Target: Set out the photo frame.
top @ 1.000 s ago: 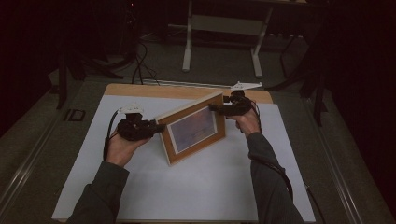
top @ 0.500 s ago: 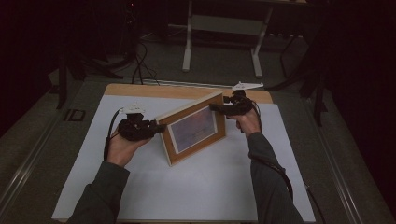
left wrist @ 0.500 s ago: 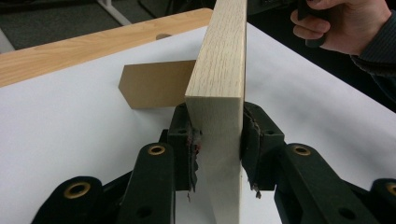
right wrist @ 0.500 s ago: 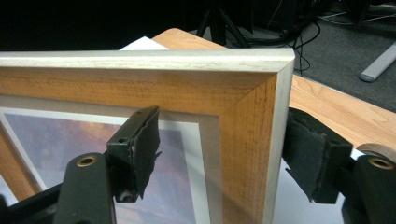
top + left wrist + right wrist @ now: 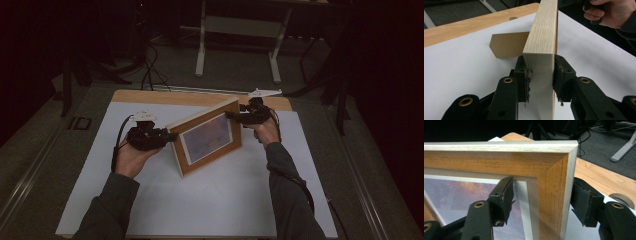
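Note:
A wooden picture frame (image 5: pixel 207 142) with a purplish picture stands upright and slanted on the white mat (image 5: pixel 200 205). My left gripper (image 5: pixel 167 136) is shut on its left end, the pads pressed on both faces of the pale wood (image 5: pixel 541 37). A brown cardboard back stand (image 5: pixel 509 45) juts out behind the frame and rests on the mat. My right gripper (image 5: pixel 231 116) is at the frame's upper right corner (image 5: pixel 554 170). Its jaws straddle that corner and stand open, wider than the frame is thick, one pad before the glass and one behind the back.
The mat covers most of a wooden table (image 5: pixel 165 96), whose bare strip runs along the far side. Beyond it are a dark floor, cables and the white legs of a stand (image 5: pixel 201 55). The person's right hand (image 5: pixel 614 12) shows past the frame.

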